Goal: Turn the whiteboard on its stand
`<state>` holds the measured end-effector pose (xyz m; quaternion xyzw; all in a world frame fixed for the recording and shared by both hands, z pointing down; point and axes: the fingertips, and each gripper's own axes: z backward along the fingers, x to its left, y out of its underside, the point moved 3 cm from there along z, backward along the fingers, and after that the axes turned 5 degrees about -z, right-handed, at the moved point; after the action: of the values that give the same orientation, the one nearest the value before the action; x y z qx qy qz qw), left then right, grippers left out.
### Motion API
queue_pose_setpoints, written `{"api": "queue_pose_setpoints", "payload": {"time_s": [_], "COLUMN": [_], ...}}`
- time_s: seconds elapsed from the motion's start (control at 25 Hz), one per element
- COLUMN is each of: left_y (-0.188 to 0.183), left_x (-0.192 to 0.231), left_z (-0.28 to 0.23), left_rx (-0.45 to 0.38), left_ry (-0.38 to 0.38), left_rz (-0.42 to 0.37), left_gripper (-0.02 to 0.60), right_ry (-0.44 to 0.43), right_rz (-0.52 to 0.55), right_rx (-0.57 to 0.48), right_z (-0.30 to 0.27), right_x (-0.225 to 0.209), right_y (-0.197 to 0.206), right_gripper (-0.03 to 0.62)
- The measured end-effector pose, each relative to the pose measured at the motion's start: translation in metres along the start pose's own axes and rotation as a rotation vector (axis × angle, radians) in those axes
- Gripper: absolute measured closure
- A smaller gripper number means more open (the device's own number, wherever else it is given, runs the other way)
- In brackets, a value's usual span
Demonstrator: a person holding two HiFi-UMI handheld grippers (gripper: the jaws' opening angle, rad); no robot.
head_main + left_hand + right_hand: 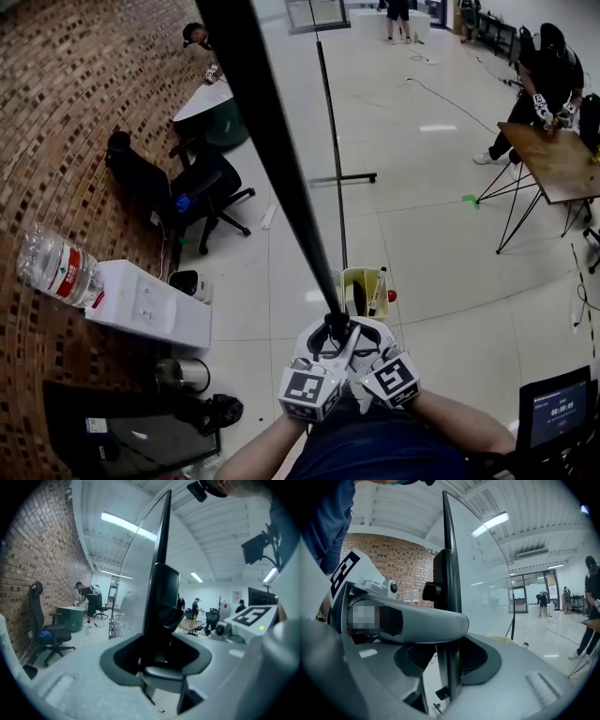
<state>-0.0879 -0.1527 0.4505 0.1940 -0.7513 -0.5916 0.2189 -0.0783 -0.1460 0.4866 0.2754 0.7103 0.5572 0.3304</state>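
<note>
both grippers clamped on board edge

the left gripper (pixel 323 352) and right gripper (pixel 364 352) sit side by side, touching, low in the head view. each has its jaws partly apart and closed on the black frame edge of the board (pixel 267 131). the board runs up and away from them, seen edge-on. in each gripper view the frame stands upright between the jaws. the white face lies to the right of the right gripper's jaws. just beyond the grippers is what looks like a pen tray (pixel 364 291), though detail is poor. a bottle (pixel 58 265) lies to the left and a chair (pixel 202 187) is well off, ahead and left.
</note>
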Motion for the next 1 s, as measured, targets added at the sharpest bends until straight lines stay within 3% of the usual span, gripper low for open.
{"api": "queue_pose_setpoints", "payload": {"time_s": [0.48, 0.72, 1.0], "left_y": [0.017, 0.027, 0.031], "left_x": [-0.048, -0.075, -0.098], "left_z": [0.037, 0.043, 0.067], "left_rx": [0.002, -0.035, -0.056], "left_ry": [-0.026, 0.062, 0.110], "left_rz": [0.002, -0.019, -0.016], "left_gripper": [0.385, 0.385, 0.385], "right_ry": [-0.019, 0.005, 0.047], "right_rz": [-0.011, -0.016, 0.007], "right_rx": [-0.006, -0.024, -0.023], "right_z": [0.050, 0.079, 0.107], "right_x": [0.032, 0.037, 0.055], "right_y": [0.020, 0.019, 0.025], "right_gripper": [0.433, 0.436, 0.437]}}
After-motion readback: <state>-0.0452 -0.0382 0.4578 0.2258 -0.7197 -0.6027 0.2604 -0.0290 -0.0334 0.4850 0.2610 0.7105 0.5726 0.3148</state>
